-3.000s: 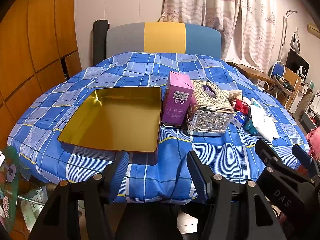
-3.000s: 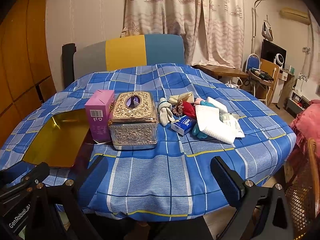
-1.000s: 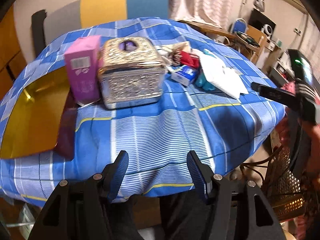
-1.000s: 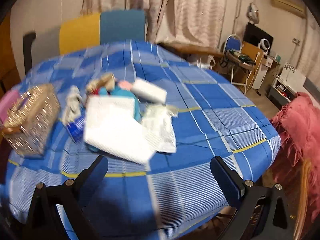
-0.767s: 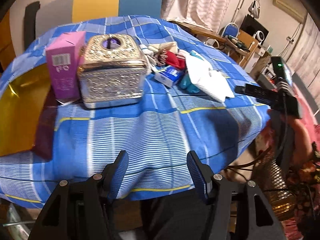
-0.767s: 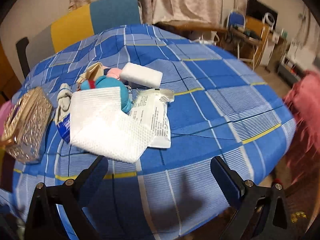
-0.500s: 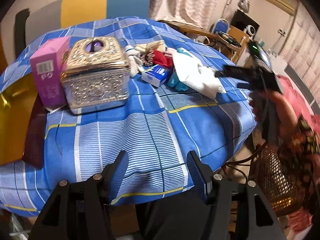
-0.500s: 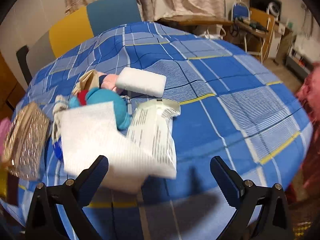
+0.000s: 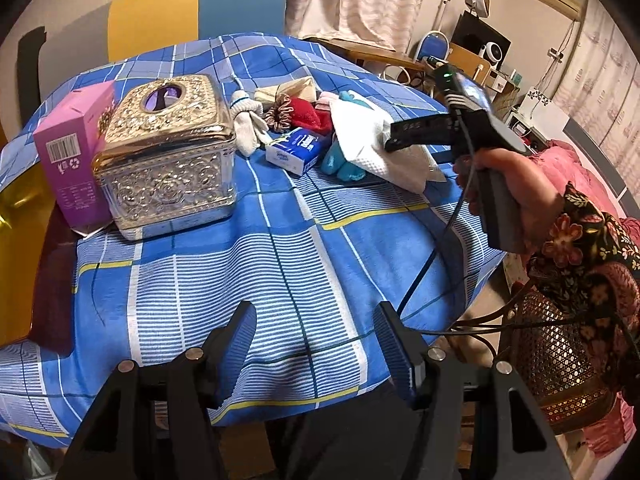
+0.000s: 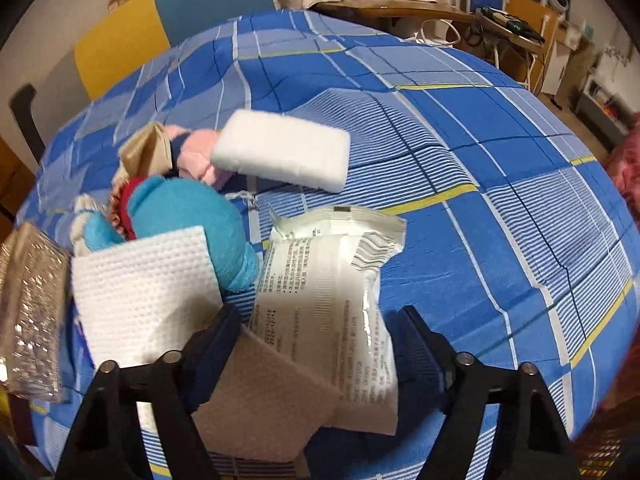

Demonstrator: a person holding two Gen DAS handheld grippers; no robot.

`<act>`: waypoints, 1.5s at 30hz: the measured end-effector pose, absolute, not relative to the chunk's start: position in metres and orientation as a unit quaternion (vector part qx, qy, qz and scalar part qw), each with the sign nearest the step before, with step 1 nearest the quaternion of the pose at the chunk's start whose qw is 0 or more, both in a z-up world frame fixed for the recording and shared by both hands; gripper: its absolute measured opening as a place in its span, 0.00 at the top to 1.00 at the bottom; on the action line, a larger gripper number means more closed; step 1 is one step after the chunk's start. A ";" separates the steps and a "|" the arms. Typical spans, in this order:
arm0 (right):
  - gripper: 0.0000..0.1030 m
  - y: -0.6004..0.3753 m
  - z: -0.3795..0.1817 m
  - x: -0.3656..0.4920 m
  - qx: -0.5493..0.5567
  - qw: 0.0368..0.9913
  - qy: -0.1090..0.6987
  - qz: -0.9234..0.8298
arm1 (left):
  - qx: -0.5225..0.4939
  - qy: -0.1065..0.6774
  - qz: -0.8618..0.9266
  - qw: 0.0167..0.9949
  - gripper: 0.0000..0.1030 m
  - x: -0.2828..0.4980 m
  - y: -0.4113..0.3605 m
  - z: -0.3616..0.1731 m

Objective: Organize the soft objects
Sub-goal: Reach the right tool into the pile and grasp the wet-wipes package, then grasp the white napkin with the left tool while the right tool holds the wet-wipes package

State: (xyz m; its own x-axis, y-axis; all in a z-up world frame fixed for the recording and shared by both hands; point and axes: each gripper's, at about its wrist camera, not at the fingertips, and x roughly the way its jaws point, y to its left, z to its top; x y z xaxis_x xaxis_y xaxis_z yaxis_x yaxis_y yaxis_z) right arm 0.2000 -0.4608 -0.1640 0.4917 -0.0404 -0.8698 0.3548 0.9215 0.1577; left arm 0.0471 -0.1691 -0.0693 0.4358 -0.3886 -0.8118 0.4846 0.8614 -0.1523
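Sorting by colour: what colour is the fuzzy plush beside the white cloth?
Turquoise blue plush; right wrist view.

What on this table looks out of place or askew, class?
The soft items sit in a jumbled heap: a white cloth draped askew over a blue plush toy, overlapping a white printed packet, with a white sponge block propped tilted on a pink item. Nothing looks spilled or damaged.

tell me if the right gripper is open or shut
Open. The right gripper has its jaws spread wide around the white packet and paper towel, gripping neither yet.
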 end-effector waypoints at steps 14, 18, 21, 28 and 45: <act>0.48 -0.463 -0.149 0.174 0.118 0.865 0.476 -0.103 | 0.059 0.462 -0.271 0.842 0.40 0.058 -0.192 -0.074; 0.53 -0.460 -0.142 0.157 0.114 0.870 0.470 -0.095 | 0.058 0.463 -0.271 0.842 0.40 0.069 -0.205 -0.077; 0.51 -0.459 -0.144 0.152 0.119 0.870 0.470 -0.093 | 0.065 0.461 -0.270 0.843 0.40 0.075 -0.217 -0.079; 0.33 -0.482 -0.154 0.157 0.209 0.863 0.452 -0.089 | 0.069 0.453 -0.260 0.850 0.40 0.089 -0.230 -0.078; 0.42 -0.499 -0.154 0.167 0.241 0.851 0.456 -0.095 | 0.066 0.463 -0.263 0.844 0.33 0.133 -0.281 -0.092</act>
